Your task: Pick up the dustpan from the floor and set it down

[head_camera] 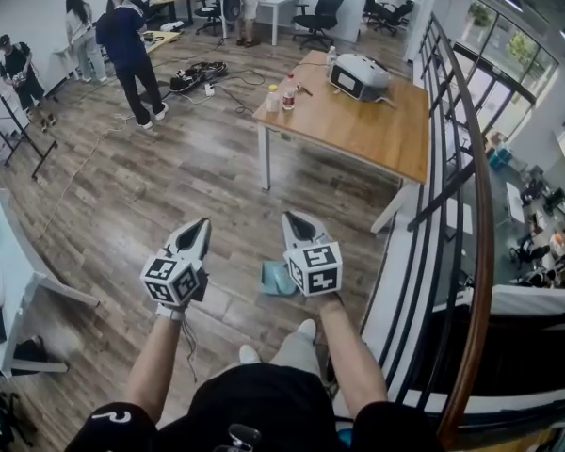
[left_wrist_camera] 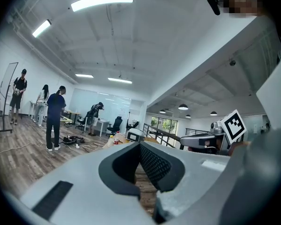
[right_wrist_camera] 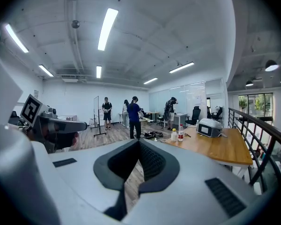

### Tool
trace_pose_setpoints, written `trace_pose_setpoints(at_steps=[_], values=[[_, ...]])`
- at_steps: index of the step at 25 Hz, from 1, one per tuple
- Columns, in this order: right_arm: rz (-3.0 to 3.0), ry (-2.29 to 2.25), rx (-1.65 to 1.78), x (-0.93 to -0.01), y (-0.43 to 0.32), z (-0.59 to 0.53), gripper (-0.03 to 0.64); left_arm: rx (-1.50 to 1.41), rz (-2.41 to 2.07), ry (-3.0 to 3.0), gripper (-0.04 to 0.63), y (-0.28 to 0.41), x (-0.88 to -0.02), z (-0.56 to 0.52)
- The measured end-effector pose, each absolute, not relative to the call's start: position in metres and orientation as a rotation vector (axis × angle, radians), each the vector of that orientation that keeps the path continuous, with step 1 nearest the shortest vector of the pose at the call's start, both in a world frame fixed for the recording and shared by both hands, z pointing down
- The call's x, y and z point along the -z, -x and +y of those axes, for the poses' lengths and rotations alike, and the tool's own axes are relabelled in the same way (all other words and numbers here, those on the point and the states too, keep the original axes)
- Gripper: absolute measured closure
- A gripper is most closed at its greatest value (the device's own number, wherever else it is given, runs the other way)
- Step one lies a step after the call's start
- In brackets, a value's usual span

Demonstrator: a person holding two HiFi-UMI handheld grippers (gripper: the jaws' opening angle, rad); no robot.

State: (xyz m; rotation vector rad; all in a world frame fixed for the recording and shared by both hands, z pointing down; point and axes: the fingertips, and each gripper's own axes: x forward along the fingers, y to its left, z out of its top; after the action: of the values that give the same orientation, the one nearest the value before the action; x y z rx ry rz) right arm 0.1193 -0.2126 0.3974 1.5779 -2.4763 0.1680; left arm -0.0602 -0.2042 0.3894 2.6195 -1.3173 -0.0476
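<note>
Two claws are held out side by side at about the same height, and both are pressed together with nothing between them. In its own view, the left claw (head_camera: 203, 224) has its two dark ribbed pads meeting at the tips. The right claw (head_camera: 290, 217) shows the same closed pair of pads in its own view. Each claw carries one white cube with black square markers, so there are two cubes, and one bare forearm runs back from each.

One pale teal plastic dustpan (head_camera: 275, 281) lies on the grey-brown wood-plank floor (head_camera: 169, 177) beneath the claws. In the head view it shows between the two cubes, partly covered by the right one, and neither claw touches it. The person's two white shoes (head_camera: 306, 330) stand just behind it.

Beyond the claws stands one wooden-topped desk (head_camera: 377, 135) with white legs. It carries one white and grey boxy machine (head_camera: 358, 75), and two small bottles (head_camera: 288, 90) stand together at its left corner. One black metal railing with a brown handrail (head_camera: 477, 205) curves along the right side.

Four other people stand well apart at the far end of the room. One in dark blue (head_camera: 127, 50) is the nearest, two are by the left wall, and one is at the back beside the white desks and black office chairs. A tangle of black cables (head_camera: 200, 72) lies on the floor near the one in blue.
</note>
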Motion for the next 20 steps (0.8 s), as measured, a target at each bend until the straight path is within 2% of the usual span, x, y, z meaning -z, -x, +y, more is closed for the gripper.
trace_pose_setpoints(at_steps=[11, 20], values=[[-2.465, -1.533, -0.207, -0.427, -0.121, -0.232, 0.623, 0.004, -1.320, -2.584, 0.601, 0.053, -0.417, -0.214], [-2.414, -1.478, -0.286, -0.496, -0.108, -0.267, 0.623, -0.054, -1.299, -2.530, 0.601, 0.054, -0.471, -0.243]])
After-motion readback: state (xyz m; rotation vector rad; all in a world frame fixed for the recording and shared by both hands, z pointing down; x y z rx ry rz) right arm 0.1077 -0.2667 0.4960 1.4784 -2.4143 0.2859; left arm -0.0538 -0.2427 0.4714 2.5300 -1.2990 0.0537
